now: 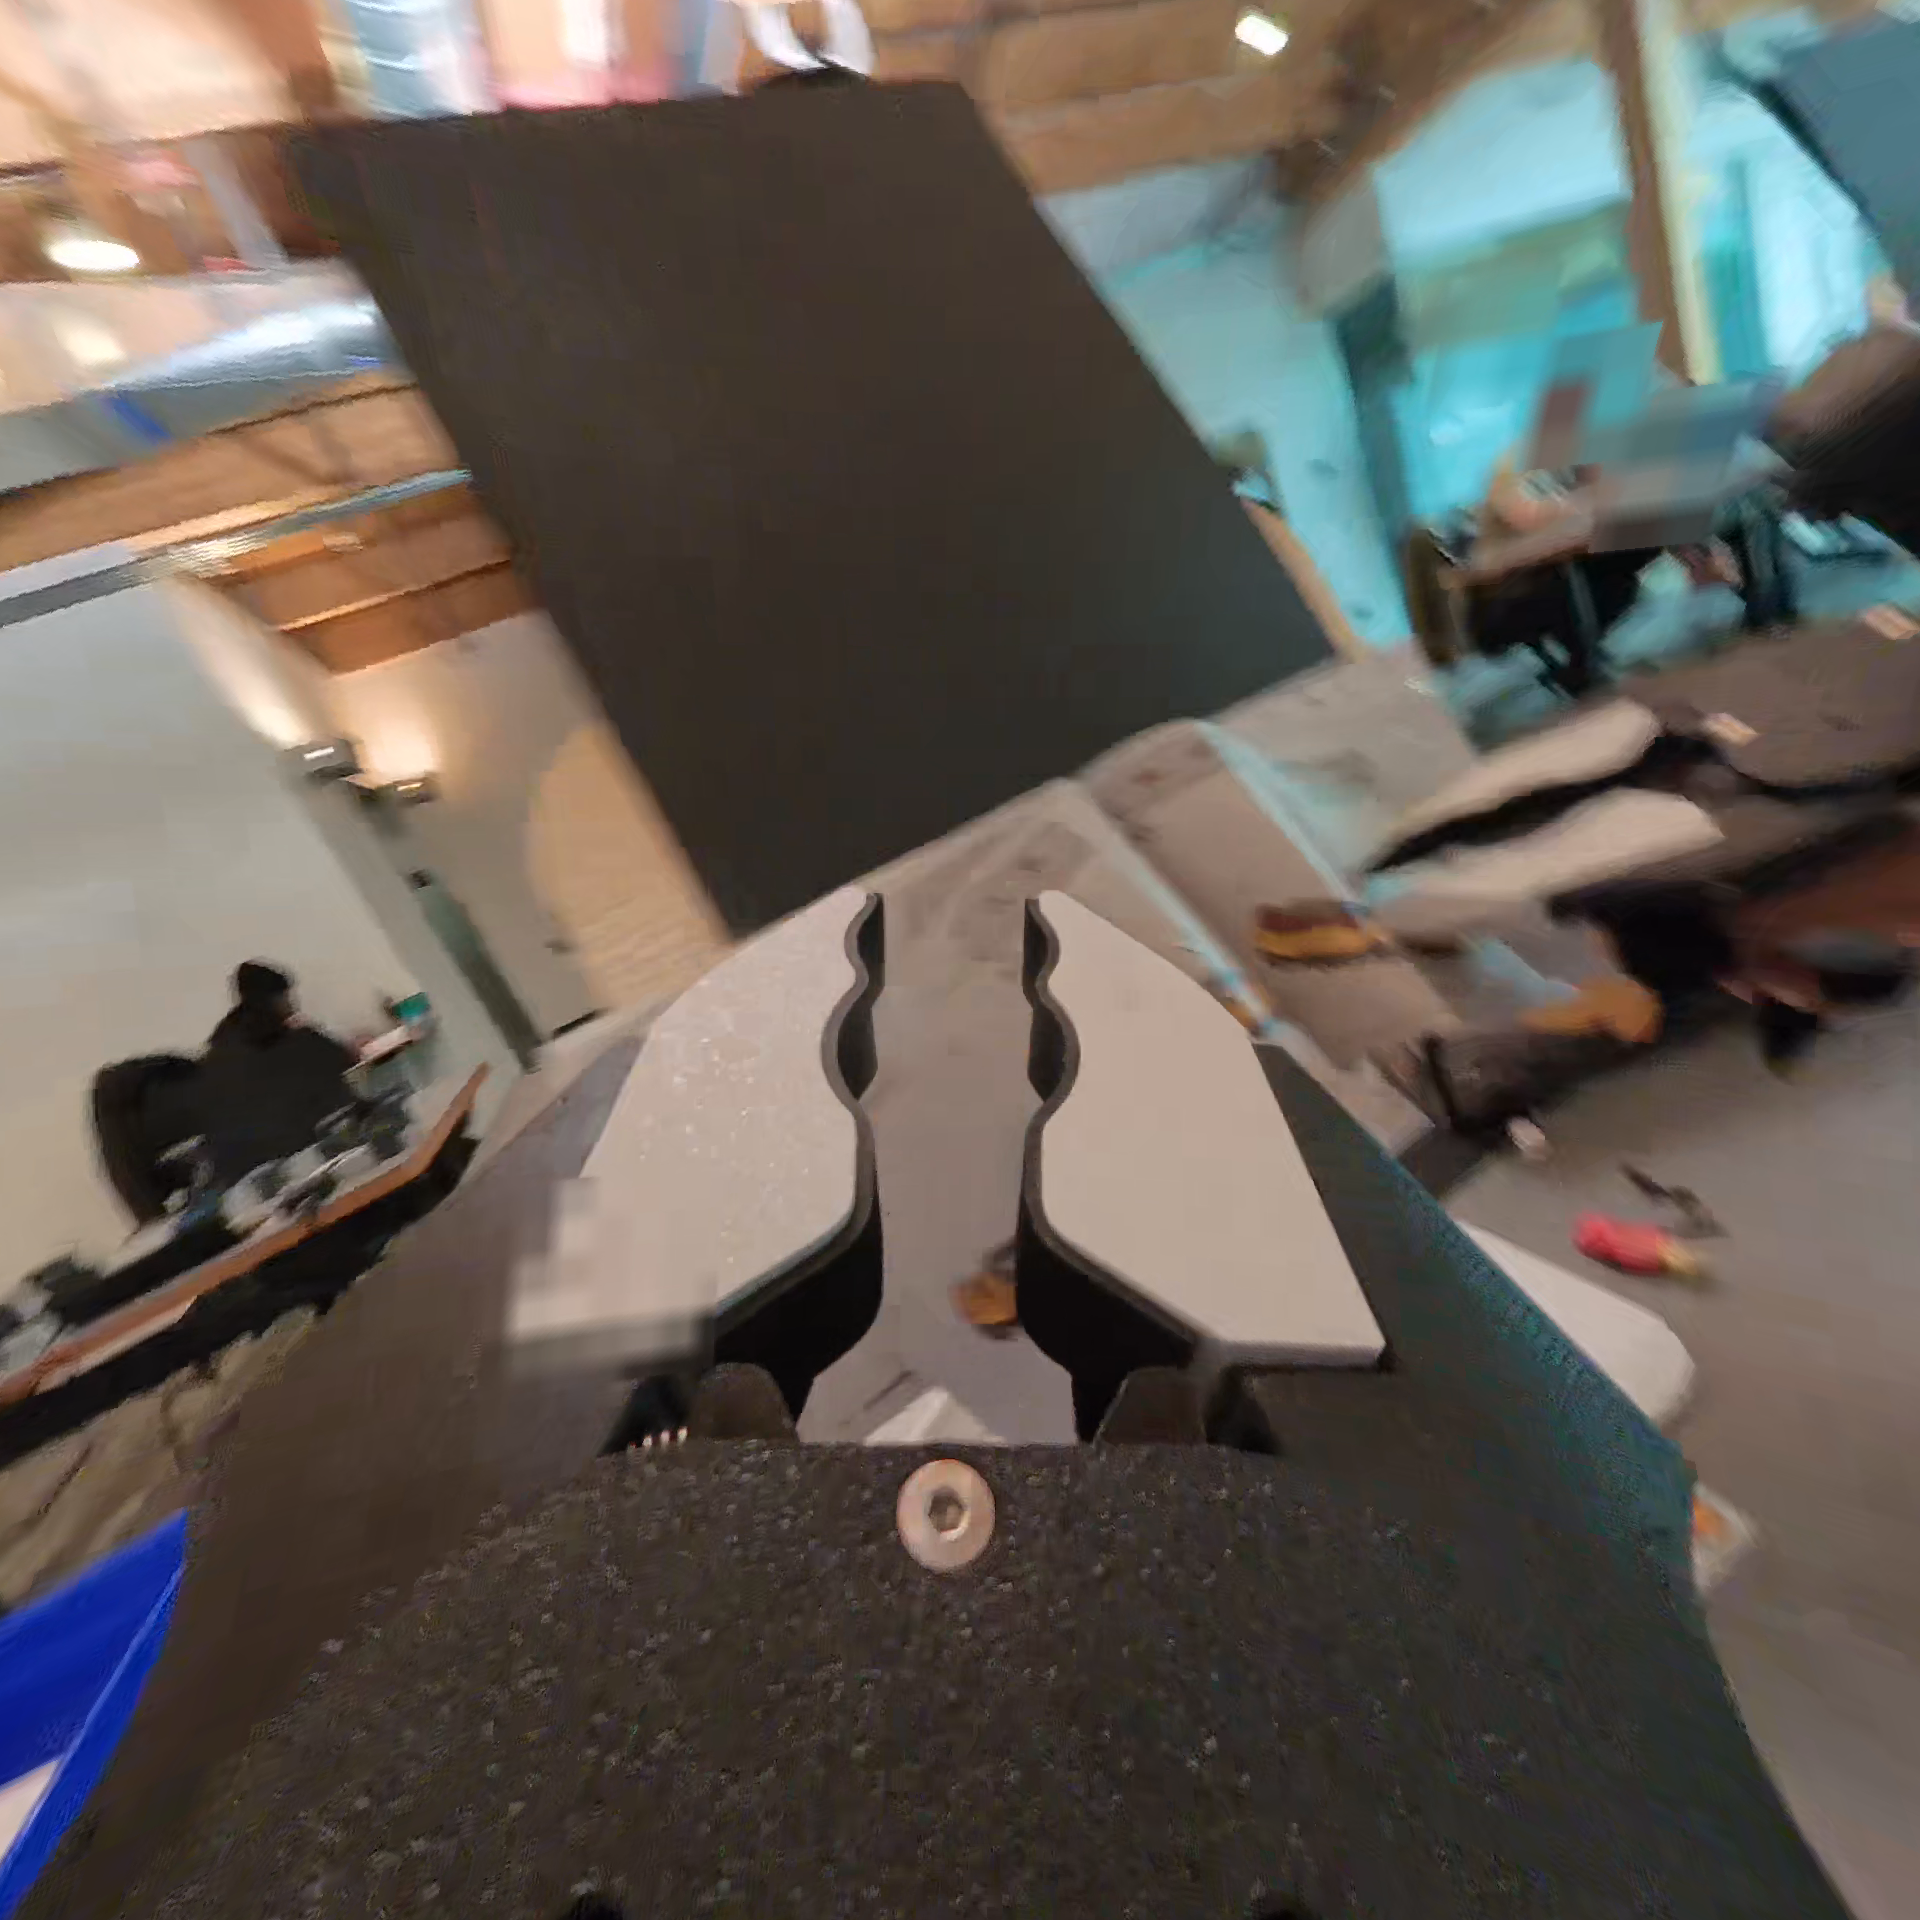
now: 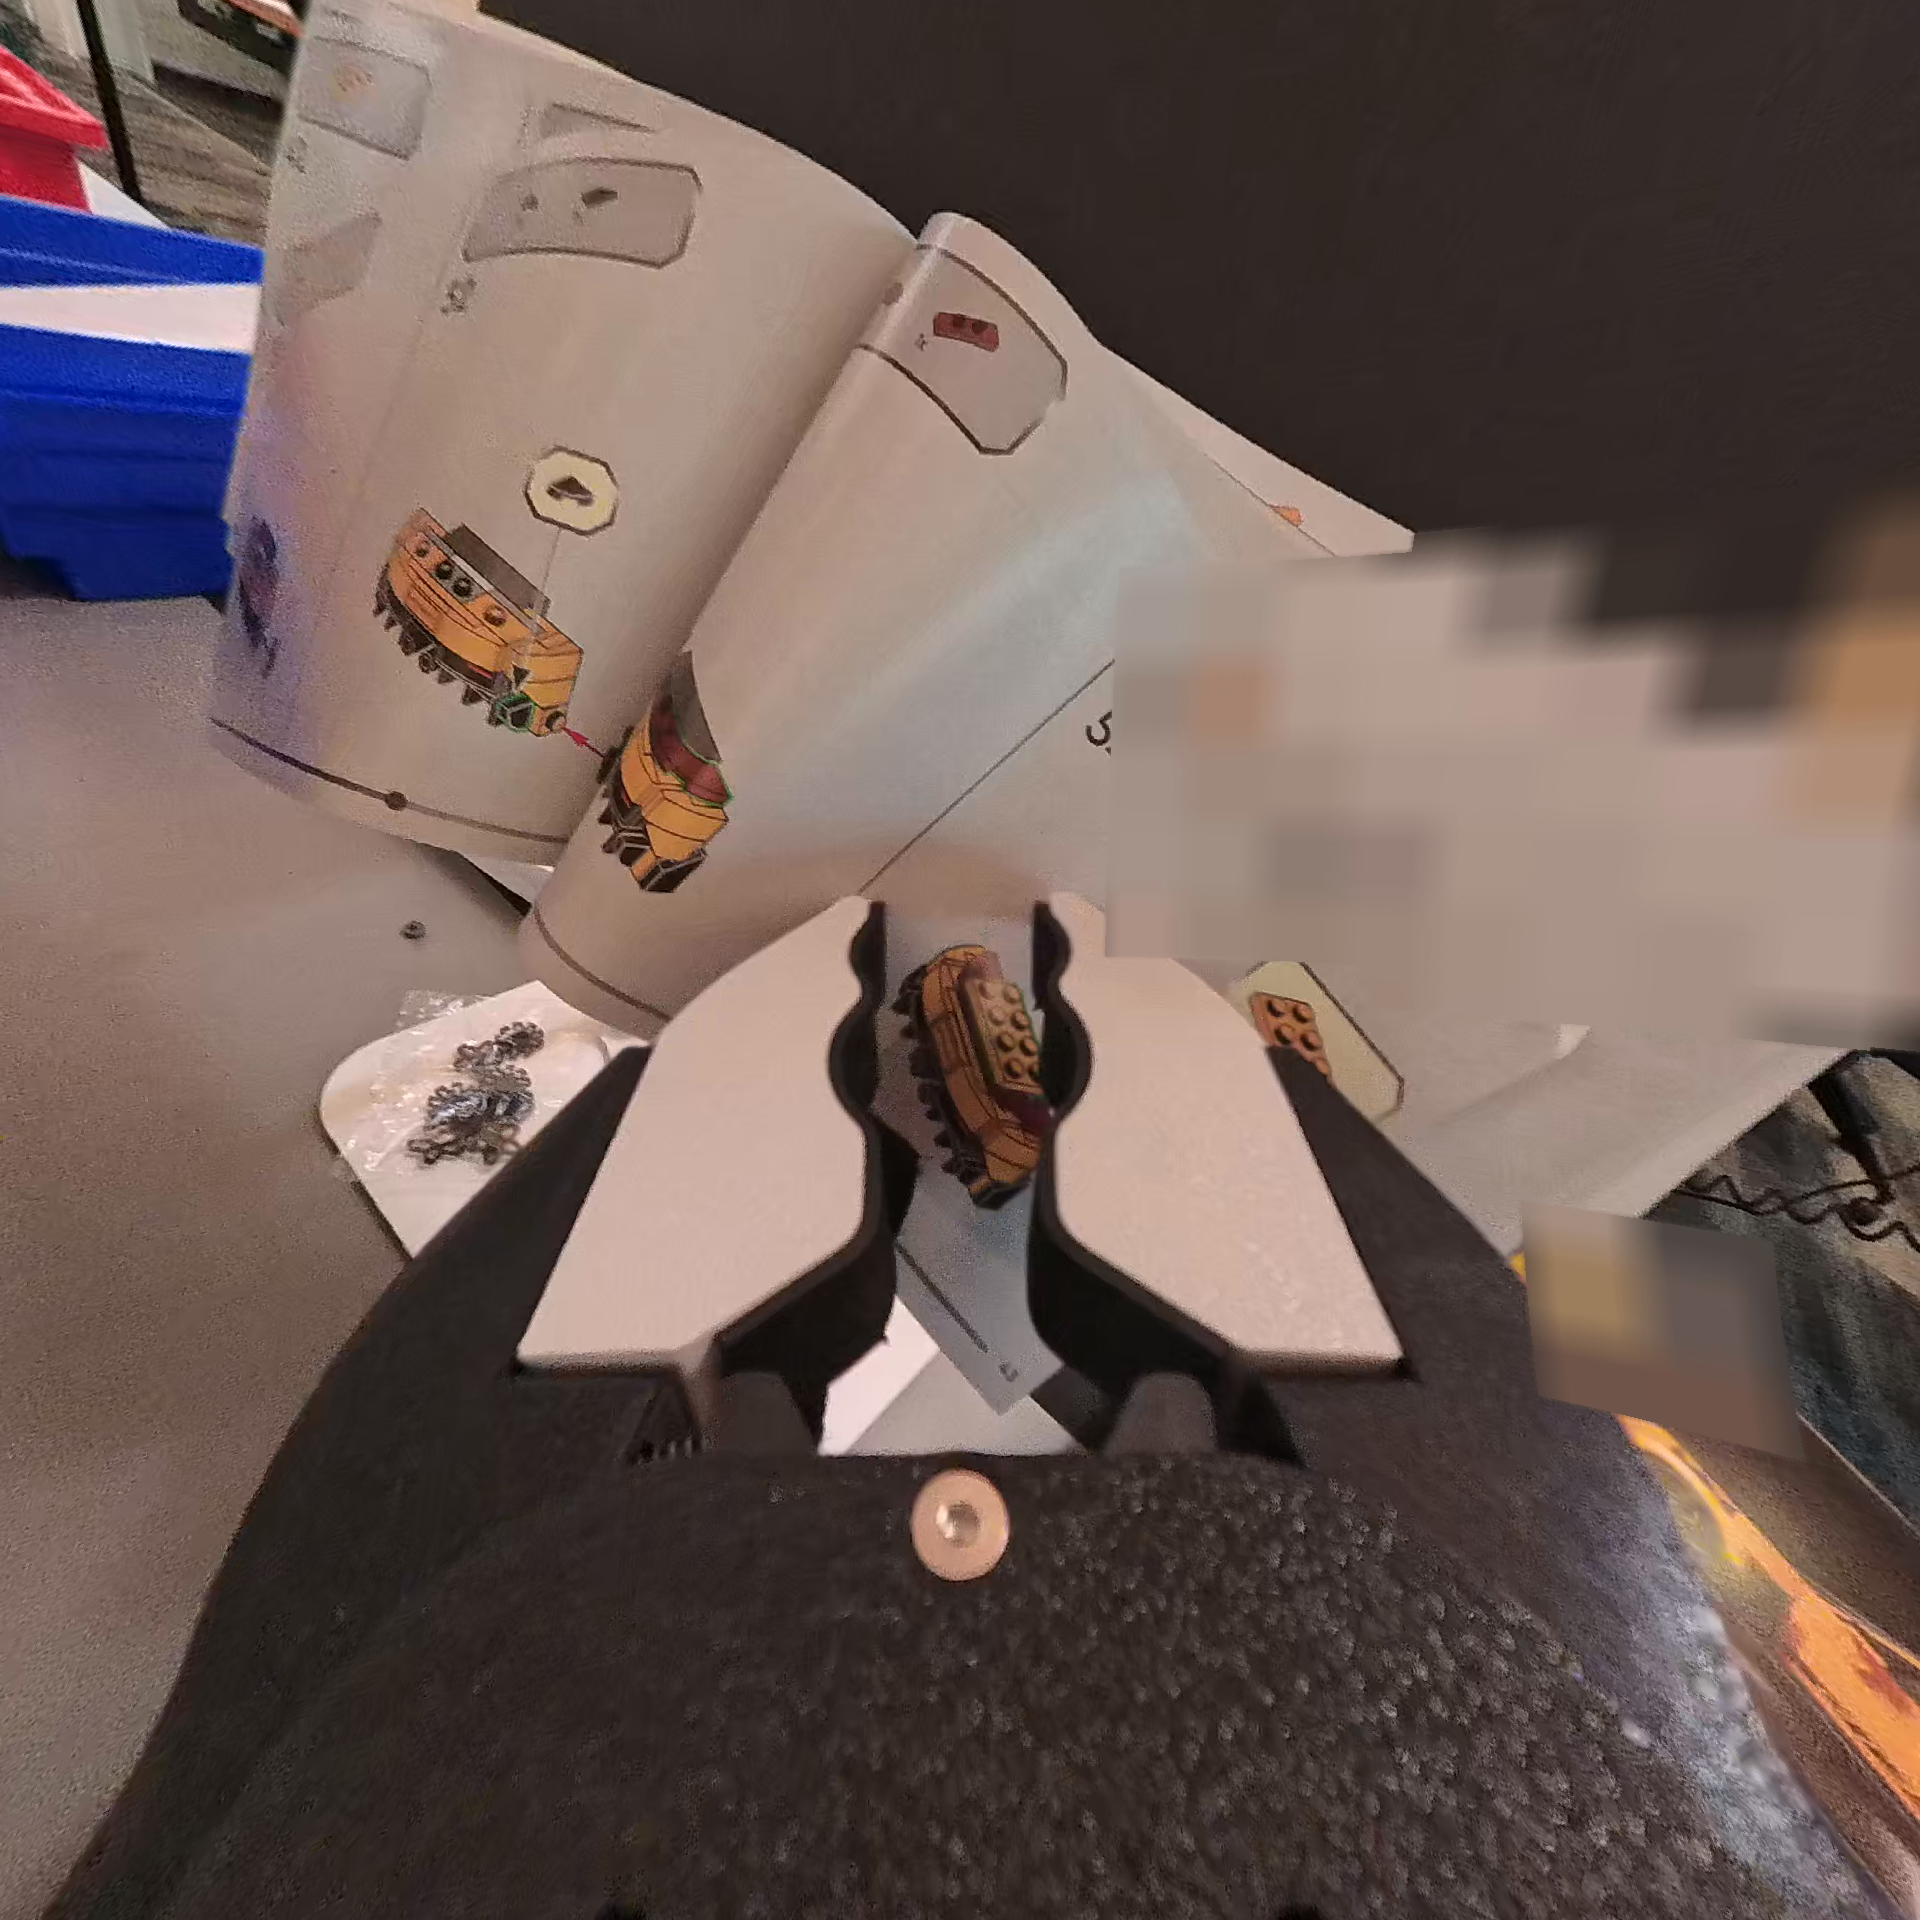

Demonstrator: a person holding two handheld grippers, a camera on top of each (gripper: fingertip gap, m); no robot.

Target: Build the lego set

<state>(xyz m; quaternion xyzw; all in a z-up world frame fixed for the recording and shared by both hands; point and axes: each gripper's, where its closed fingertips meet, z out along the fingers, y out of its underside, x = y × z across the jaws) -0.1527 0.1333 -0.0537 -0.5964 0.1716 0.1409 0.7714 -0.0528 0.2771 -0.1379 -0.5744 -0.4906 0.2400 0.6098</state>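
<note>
In the right wrist view my right gripper (image 2: 958,914) hangs low over the open instruction booklet (image 2: 644,582). Its pages curl upward. The jaws stand a little apart, and a page with a drawing of an orange vehicle (image 2: 977,1070) shows through the gap; I cannot tell whether the fingers touch it. A clear bag of small black gear pieces (image 2: 473,1091) lies to the left. The left wrist view is blurred and tilted. My left gripper (image 1: 954,914) is open and empty above the grey table (image 1: 1818,1351). Small orange-brown pieces (image 1: 1309,930) and a red piece (image 1: 1631,1242) lie to its right.
A black board (image 1: 810,468) stands behind the table. Blue bins (image 2: 114,416) and a red bin (image 2: 42,125) stand at the left. A box with an orange picture (image 2: 1818,1662) lies at the lower right. A person (image 1: 260,1060) sits at a far desk. The left gripper's tips are roughly 20 centimetres from the right gripper's. From my right tips it is roughly 20 centimetres to the red piece (image 1: 1631,1242); from my left, 35 centimetres.
</note>
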